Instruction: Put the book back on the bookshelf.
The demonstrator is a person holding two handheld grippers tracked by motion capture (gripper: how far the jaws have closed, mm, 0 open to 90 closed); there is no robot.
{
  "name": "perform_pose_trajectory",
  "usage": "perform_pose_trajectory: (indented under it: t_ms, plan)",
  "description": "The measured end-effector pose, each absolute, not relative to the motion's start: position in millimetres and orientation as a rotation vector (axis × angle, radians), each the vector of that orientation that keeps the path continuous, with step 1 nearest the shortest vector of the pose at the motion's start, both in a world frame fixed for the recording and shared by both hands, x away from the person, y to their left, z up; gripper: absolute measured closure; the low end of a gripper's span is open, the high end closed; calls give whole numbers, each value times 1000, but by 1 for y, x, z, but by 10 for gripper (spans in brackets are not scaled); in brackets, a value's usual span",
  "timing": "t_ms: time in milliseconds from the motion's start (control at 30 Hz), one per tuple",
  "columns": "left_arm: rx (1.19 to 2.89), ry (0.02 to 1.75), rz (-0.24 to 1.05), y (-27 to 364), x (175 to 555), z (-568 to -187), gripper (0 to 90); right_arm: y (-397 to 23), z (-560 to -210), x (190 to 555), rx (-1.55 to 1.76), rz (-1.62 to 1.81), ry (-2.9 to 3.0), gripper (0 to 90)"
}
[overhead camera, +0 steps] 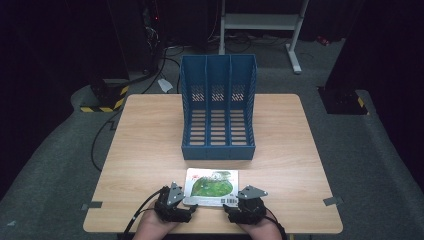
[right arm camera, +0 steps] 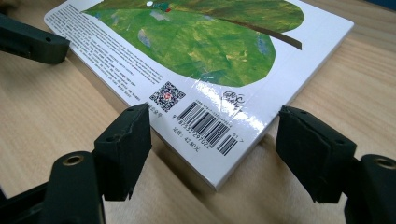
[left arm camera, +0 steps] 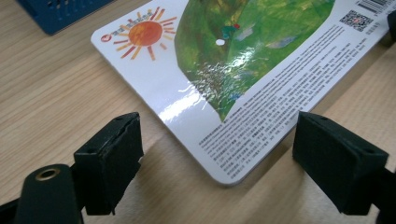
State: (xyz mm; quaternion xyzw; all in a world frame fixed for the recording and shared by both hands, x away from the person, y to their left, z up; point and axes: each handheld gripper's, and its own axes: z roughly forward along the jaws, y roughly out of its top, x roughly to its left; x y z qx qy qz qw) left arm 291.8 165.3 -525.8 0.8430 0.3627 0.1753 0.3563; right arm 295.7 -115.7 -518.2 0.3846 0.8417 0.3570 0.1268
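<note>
Pale wood-grain tabletop (overhead camera: pixel 145 145) carries all items. A blue three-compartment file rack (overhead camera: pixel 218 107) stands upright on the far side of the book, near it, not touching. The glossy book (overhead camera: pixel 211 187) lies flat, green leaf cover up, at the near edge. The left tongs (overhead camera: pixel 187 212) straddle the book's near left corner, jaws apart, pads clear of it. The right tongs (overhead camera: pixel 231 213) straddle its near right, barcode corner, jaws likewise apart.

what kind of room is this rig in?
Probably a lab or recording studio, not an office. Dark surroundings with cables trailing over grey carpet, hazard-striped stand bases, and a lone wooden table holding just a blue file rack and a book.
</note>
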Motion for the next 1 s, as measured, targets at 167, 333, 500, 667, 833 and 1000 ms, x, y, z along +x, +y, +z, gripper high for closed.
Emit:
perform_pose_trajectory:
  t_ms: [167, 333, 500, 667, 833, 1000]
  plan:
    - [2162, 946, 434, 170, 296, -526, 222, -113, -518, 302, 1104, 1034, 2442, 290]
    - [2157, 941, 391, 175, 297, -523, 263, -112, -516, 301, 1113, 1041, 2434, 318]
    - [2100, 942, 366, 184, 296, -517, 283, -117, -502, 301, 1100, 1099, 2407, 341]
    - [1980, 990, 368, 190, 299, -512, 361, -126, -495, 313, 1154, 1090, 2338, 378]
    - [1926, 1075, 382, 185, 308, -514, 398, -135, -508, 317, 1186, 1051, 2294, 378]
    - [1895, 1147, 336, 178, 317, -520, 370, -141, -512, 311, 1198, 1009, 2250, 383]
